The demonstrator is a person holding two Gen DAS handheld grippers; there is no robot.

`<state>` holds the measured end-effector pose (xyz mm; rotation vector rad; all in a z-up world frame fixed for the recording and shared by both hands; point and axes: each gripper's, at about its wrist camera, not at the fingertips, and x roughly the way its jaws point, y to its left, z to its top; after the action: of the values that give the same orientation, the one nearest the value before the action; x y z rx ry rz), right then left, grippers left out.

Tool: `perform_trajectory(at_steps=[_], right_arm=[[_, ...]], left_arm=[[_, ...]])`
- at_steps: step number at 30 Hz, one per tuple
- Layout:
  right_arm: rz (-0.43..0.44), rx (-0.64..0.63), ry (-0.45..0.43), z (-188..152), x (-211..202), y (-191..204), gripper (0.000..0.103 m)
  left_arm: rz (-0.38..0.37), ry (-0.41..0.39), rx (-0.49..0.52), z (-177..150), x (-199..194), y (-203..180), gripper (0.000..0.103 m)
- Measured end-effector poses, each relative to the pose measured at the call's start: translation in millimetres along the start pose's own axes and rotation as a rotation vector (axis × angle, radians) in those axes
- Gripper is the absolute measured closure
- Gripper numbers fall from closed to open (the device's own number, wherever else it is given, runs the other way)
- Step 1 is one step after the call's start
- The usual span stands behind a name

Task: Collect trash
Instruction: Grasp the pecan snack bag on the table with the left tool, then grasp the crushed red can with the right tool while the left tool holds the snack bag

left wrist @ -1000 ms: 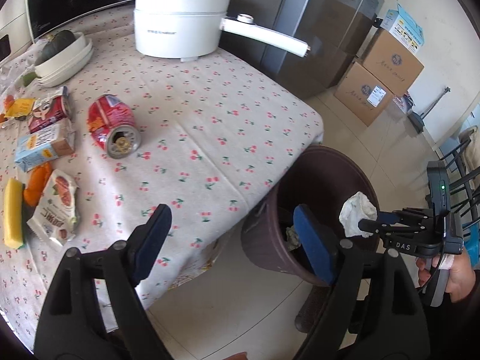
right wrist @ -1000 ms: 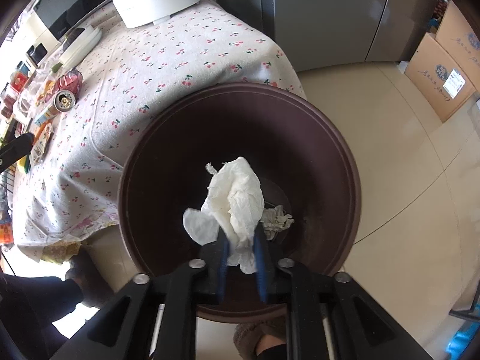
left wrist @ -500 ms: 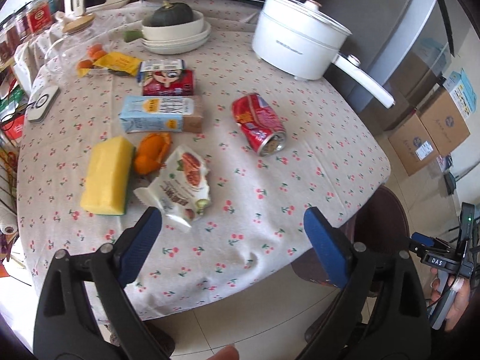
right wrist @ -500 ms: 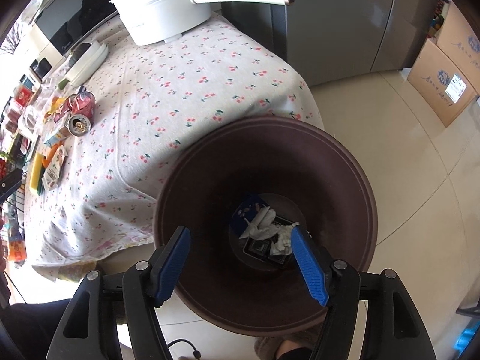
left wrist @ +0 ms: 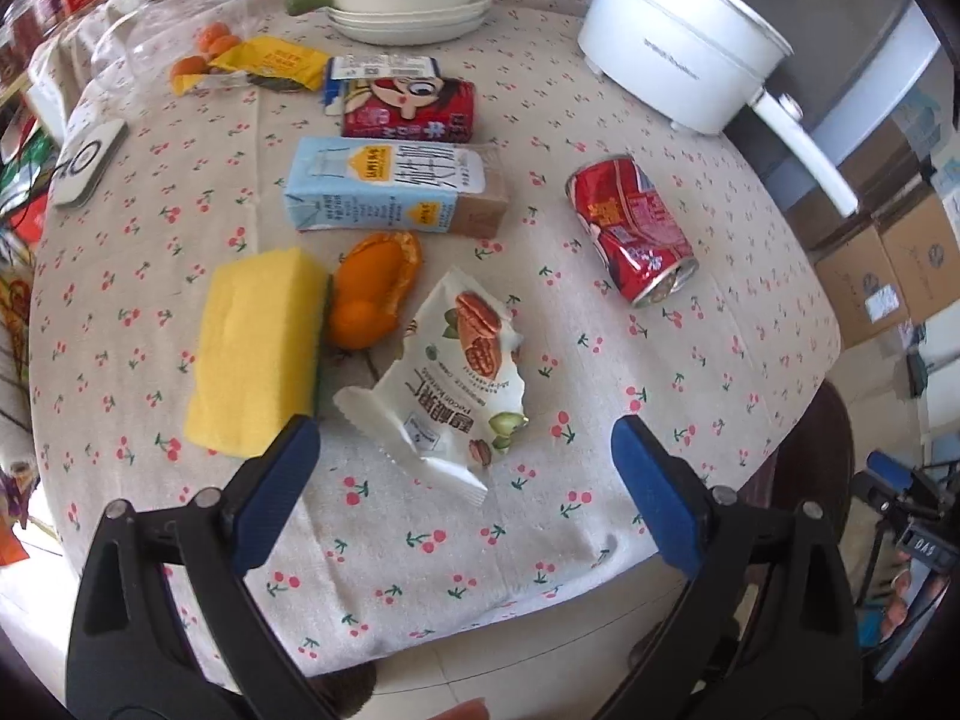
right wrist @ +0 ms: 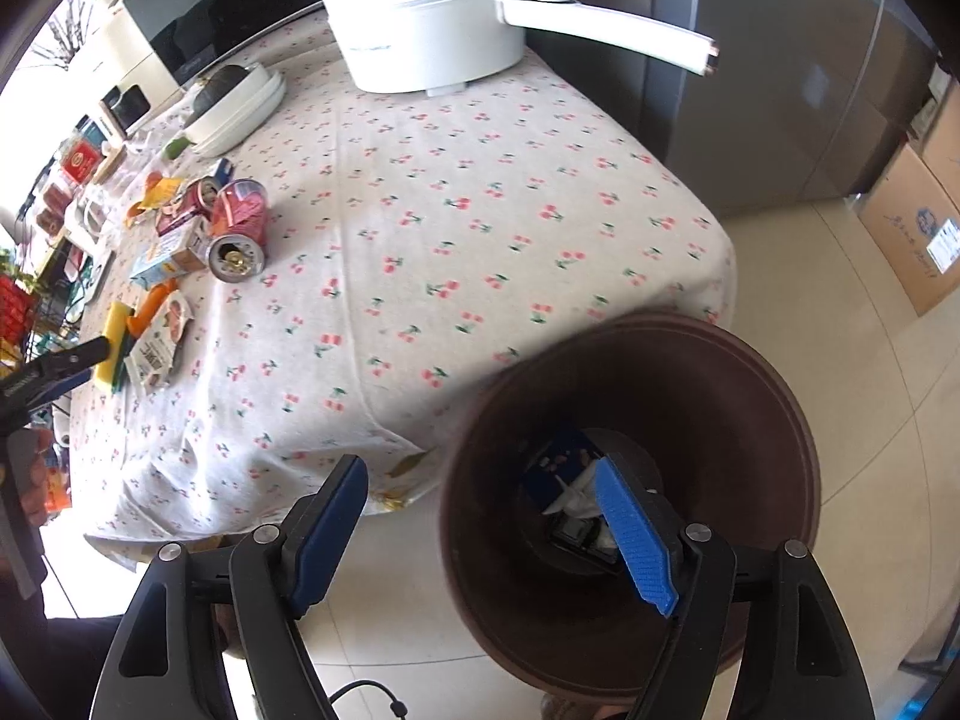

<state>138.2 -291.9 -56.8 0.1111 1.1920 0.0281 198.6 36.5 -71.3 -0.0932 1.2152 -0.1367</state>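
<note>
Both grippers, left (left wrist: 465,480) and right (right wrist: 480,531), swung tableward, jaws wide.

place: home kitchen/dining corner | evidence: cherry-print cloth on tabletop (left wrist: 600,546); white electric pot (left wrist: 678,42); stacked dishes holding a squash (left wrist: 408,6); microwave (right wrist: 222,18) (dark door); steel fridge (right wrist: 780,78); tiled floor (right wrist: 870,396); cardboard boxes (left wrist: 882,276)
</note>
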Motion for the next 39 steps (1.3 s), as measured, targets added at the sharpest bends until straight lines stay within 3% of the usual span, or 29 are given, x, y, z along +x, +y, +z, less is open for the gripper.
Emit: perform_trajectory(at_steps=[5,10,13,16,19,24,31,34,35,39], right_arm=[[0.000,-0.020,0.014,8,8,16,0.022],[-0.006,-0.034,0.020,13,12,22,0.022],[-0.014,-0.041,0.024,14,15,22,0.022],[-0.020,-0.046,0.030,13,16,18,0.022],[-0.028,-0.044,0.032,10,16,15,0.022],[-0.031,-0.042,0.025,9,13,14,0.022],[-0.031,-0.053,0.015,10,13,24,0.022],[-0.029,-0.054,0.014,12,14,30,0.022],[-0.027,-0.054,0.012,13,15,33,0.022],[-0.020,-0.069,-0.005,18,14,48,0.022]], left_arm=[[0.084,0.065,0.134,7,31,-17,0.009],[0.087,0.119,0.129,14,49,-18,0.013],[0.101,0.163,0.109,14,60,-15,0.022],[0.140,0.153,0.109,14,61,-14,0.025],[0.155,0.140,0.087,14,58,-10,0.037],[0.120,0.111,0.040,13,45,3,0.057],[0.081,0.072,0.020,3,25,14,0.076],[0.070,0.045,0.022,1,16,14,0.089],[0.065,0.035,0.022,0,12,15,0.099],[0.026,-0.006,-0.008,-1,-5,15,0.099]])
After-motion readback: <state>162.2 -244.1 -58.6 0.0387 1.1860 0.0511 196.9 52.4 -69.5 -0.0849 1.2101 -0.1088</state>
